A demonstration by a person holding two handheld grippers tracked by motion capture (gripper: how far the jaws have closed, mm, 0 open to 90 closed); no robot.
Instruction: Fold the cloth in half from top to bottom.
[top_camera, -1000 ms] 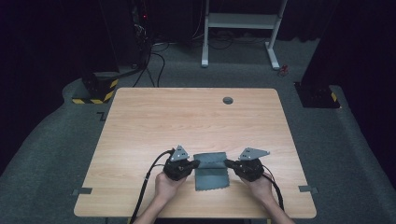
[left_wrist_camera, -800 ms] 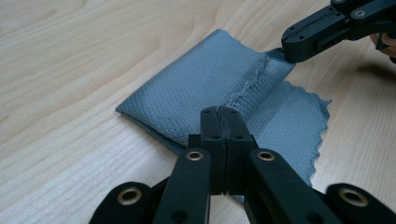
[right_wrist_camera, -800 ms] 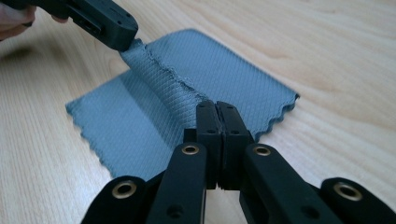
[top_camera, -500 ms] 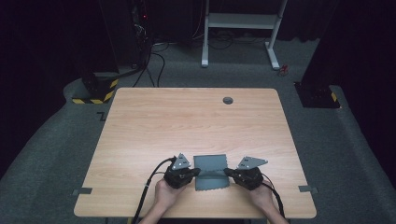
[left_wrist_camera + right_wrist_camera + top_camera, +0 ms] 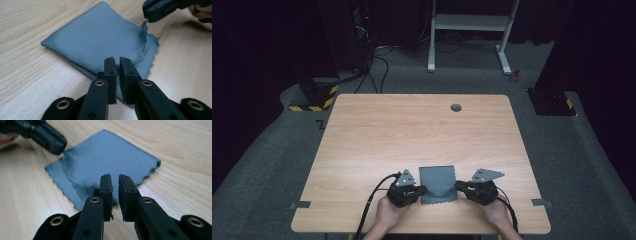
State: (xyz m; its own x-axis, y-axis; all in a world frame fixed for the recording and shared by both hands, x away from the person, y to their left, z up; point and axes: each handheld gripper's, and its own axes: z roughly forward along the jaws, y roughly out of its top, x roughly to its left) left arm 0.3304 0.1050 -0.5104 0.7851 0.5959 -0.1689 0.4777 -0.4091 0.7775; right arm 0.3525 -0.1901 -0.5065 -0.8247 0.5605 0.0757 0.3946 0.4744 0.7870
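The left gripper [image 5: 424,190] sits low at the near left corner of a grey cloth [image 5: 438,183], which lies folded and flat on the table [image 5: 412,130], close to the near edge and about midway between the two hands. Its jaws have just been opening: in the left gripper view they stand a narrow slit apart over the cloth's near corner, and no fabric looks pinched between them.

The cloth is thin, soft and light, with a fine woven texture and a scalloped cut edge [image 5: 147,178]. It looks limp, so it will sag and unfold if lifted by one point, and the layers may slide on each other. A small ridge stands up near each gripper's tip, which shows how easily it bunches. Corners and the layered edge are the best places to pinch, taking all layers at once, low against the wood.

The right gripper [image 5: 457,186] mirrors this at the near right corner. Its jaws have also just been opening, with a slim gap and nothing gripped.
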